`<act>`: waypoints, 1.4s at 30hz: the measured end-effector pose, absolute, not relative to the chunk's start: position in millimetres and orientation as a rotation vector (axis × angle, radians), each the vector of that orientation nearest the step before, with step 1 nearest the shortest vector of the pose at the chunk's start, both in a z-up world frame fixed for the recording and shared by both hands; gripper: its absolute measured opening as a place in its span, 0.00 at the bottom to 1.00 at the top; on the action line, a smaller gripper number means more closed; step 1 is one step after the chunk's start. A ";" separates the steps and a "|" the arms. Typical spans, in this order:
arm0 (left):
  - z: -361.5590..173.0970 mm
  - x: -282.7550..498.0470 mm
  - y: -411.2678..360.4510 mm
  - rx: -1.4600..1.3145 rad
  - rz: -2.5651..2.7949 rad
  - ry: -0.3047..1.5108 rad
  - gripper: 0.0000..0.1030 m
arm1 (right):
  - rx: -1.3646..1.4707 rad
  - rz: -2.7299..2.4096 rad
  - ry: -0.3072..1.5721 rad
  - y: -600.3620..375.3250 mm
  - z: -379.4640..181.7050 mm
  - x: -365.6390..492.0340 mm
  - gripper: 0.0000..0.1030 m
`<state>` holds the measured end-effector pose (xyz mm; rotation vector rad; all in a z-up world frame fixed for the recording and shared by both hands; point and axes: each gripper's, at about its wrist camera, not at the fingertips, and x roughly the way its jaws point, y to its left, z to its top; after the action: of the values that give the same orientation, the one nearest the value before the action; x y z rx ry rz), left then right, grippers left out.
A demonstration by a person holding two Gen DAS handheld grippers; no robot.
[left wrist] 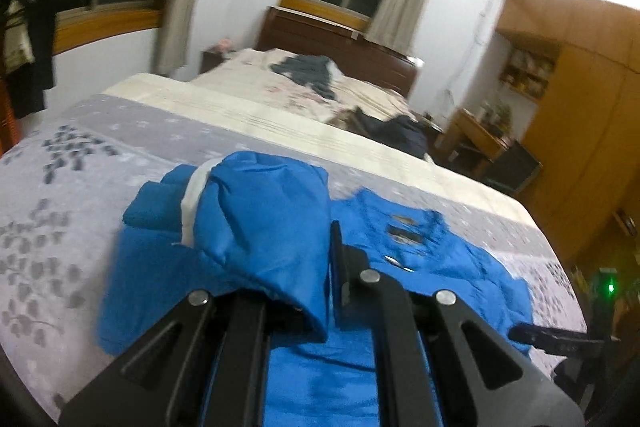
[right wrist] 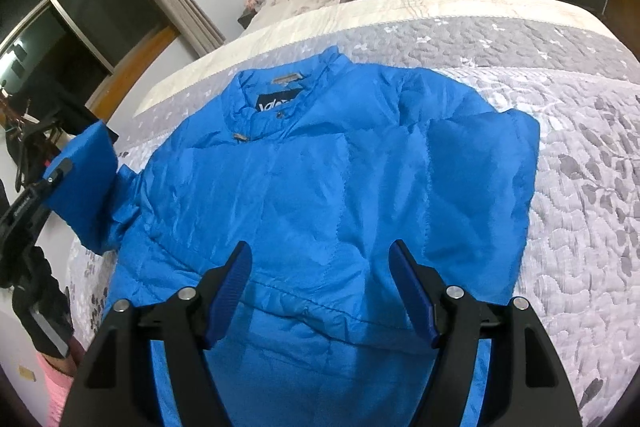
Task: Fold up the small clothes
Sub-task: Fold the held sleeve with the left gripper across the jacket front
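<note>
We see a bright blue jacket (right wrist: 320,179) with a dark label at its collar, on a grey bedspread (right wrist: 560,187) patterned with darker leaves and a cream band; black gripper fingers carry blue pads (right wrist: 230,291).

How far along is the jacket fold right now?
Early stage. Done: the blue jacket is laid out on the bed, collar away. In hand: the left tongs are shut on the sleeve, lifting it. The right tongs hover open over the hem. Left: both sleeves and the body fold.
</note>
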<state>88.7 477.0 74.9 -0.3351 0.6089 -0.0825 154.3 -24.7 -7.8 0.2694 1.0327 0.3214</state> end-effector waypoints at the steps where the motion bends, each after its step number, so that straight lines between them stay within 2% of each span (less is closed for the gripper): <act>1: 72.4 91.0 468.5 -0.329 -0.099 0.614 0.05 | 0.272 0.320 1.031 -26.1 -7.3 154.4 0.69; 14: 16.9 111.2 365.0 -0.221 -0.323 0.777 0.05 | 0.292 0.280 1.044 -39.4 -13.8 160.6 0.69; 25: -32.4 130.2 342.1 -0.251 -0.400 0.941 0.09 | 0.307 0.267 1.064 -46.3 -22.3 166.3 0.69; 27: -31.1 126.9 346.3 -0.282 -0.427 0.960 0.16 | 0.310 0.268 1.064 -46.9 -22.2 166.2 0.69; 32: -6.5 94.4 364.3 -0.365 -0.546 0.949 0.51 | 0.317 0.266 1.050 -47.7 -17.5 163.6 0.69; 38: 36.8 64.7 419.2 -0.441 -0.558 0.822 0.59 | 0.314 0.352 1.044 -25.7 -7.3 156.1 0.69; 42: 53.1 75.7 461.5 -0.403 -0.384 0.748 0.63 | 0.362 0.472 1.096 2.1 -6.8 158.0 0.69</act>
<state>75.7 461.5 53.1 -0.4028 0.7484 -0.3836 158.0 2.1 -6.8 0.3620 1.0962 0.4724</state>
